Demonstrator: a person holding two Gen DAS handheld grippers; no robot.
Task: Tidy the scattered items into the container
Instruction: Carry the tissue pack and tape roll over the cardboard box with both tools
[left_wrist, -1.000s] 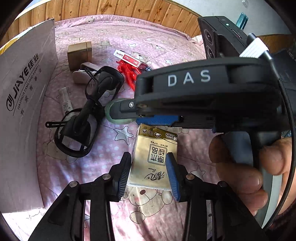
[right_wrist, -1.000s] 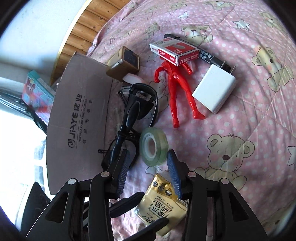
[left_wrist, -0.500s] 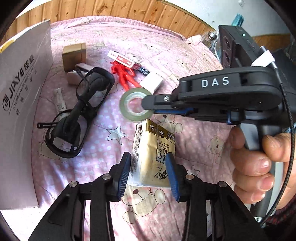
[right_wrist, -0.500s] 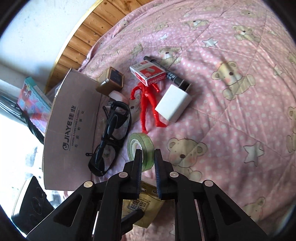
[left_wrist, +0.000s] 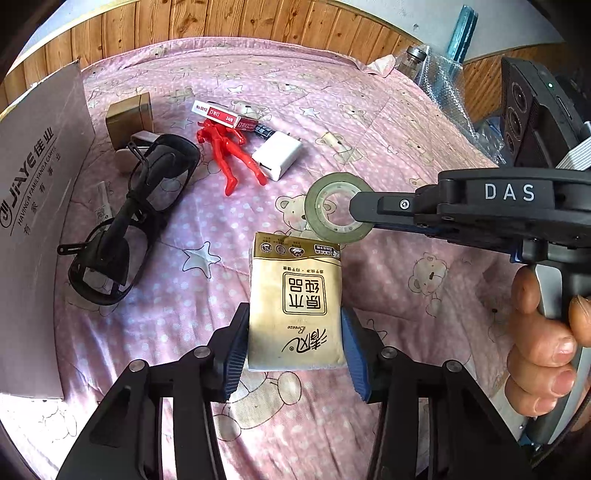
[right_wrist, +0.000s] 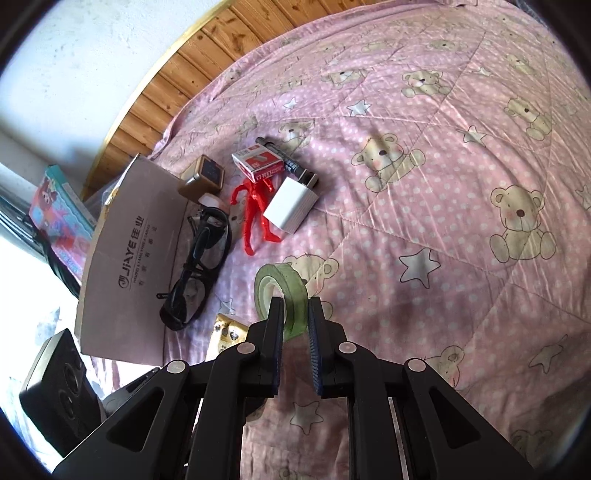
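A green tape roll (right_wrist: 280, 291) hangs a little above the pink bedspread, and my right gripper (right_wrist: 295, 317) is shut on its rim. In the left wrist view the same tape roll (left_wrist: 336, 206) sits at the right gripper's tip, just past the far end of a gold tissue pack (left_wrist: 295, 302). That pack lies lengthwise between the pads of my left gripper (left_wrist: 295, 347), which stands wide open with the pads against the pack's sides. The cardboard box (left_wrist: 37, 221) stands at the left; its wall (right_wrist: 129, 258) faces the items.
Black glasses (left_wrist: 129, 221) lie beside the box. Behind them are a red figure (left_wrist: 229, 151), a white charger (left_wrist: 277, 155), a staple box (left_wrist: 221, 116), a black marker (right_wrist: 295, 166) and a gold box (left_wrist: 129, 118). A hand (left_wrist: 543, 332) holds the right gripper.
My right gripper shut on the tape roll and lifted it off the bed, away to the right. My left gripper lowered around the tissue pack with its fingers slightly wider.
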